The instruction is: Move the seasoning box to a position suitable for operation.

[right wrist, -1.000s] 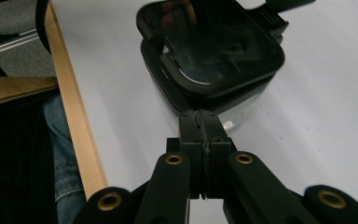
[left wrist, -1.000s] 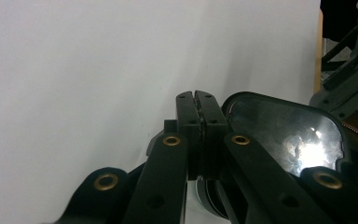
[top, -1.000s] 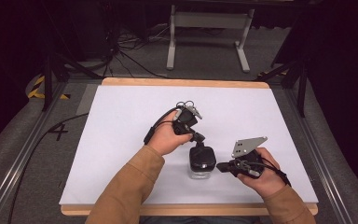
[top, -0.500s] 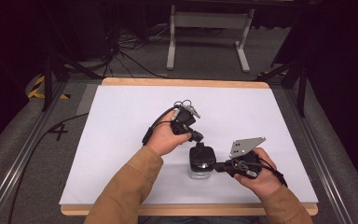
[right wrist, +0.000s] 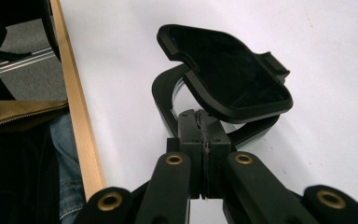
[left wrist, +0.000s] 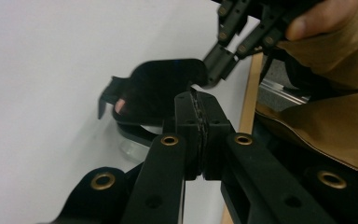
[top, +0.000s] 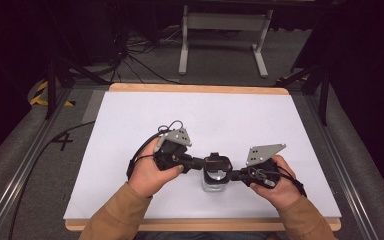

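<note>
So there's a small clear jar (top: 215, 182) with a black hinged flip lid (top: 217, 163) sitting on the white table (top: 130, 125), near the person's edge, right between the two hands. The lid is flipped partway up, tilted over the black collar around the jar's mouth.

The left gripper (top: 200, 162) comes in from the left, lying about level, its tips right against the lid side of the jar. In the left gripper view its jaws are pressed flat together just in front of the lid's edge; I can't tell if they're pinching anything.

The right gripper (top: 236, 175) reaches in from the other side. Its jaws are clenched tight too, and in the right gripper view they sit right at the black collar (right wrist: 168, 100), apparently nipping its rim.
</note>
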Motion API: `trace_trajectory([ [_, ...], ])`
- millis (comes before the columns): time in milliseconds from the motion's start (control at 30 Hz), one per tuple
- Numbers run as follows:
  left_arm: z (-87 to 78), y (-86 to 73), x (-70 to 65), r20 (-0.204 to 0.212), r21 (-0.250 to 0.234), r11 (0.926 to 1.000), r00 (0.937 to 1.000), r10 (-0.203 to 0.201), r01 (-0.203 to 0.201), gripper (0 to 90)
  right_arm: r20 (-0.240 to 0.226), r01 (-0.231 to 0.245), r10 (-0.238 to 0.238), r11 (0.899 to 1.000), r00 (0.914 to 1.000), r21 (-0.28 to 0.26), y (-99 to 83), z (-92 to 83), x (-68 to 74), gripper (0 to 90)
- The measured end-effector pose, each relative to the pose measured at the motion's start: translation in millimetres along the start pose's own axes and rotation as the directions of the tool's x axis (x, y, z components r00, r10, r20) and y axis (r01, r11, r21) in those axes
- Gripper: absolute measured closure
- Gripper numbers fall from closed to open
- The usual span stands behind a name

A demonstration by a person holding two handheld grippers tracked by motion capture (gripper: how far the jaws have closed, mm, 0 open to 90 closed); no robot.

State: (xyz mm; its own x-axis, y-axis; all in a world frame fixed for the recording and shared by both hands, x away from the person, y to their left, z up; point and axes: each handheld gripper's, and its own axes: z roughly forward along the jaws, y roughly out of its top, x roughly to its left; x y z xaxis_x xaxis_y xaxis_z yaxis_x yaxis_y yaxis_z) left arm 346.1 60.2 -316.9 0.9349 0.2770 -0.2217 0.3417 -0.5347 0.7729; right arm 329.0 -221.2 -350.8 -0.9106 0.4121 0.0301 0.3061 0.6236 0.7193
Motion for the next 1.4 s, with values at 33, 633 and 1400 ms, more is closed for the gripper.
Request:
trace_trajectory([
  [33,0.4,-3.8,-2.6,0.010,-0.005,1.0000,0.9999,-0.009,0.009,89.3,0.004,-0.001,0.001,1.000,1.0000,-0.005,0.4,-0.7,0.0,90.0],
  [633,52.3,-43.4,-9.2,-0.108,-0.142,0.9899,0.9940,-0.017,0.001,87.5,0.070,0.007,-0.001,0.996,0.9975,-0.091,0.3,-4.7,-4.9,90.0],
  [1400,65.3,-45.8,-5.8,-0.100,-0.110,0.9933,0.9939,-0.046,0.035,89.9,0.153,0.029,0.008,0.971,0.9882,-0.239,4.1,2.2,-16.2,90.0],
])
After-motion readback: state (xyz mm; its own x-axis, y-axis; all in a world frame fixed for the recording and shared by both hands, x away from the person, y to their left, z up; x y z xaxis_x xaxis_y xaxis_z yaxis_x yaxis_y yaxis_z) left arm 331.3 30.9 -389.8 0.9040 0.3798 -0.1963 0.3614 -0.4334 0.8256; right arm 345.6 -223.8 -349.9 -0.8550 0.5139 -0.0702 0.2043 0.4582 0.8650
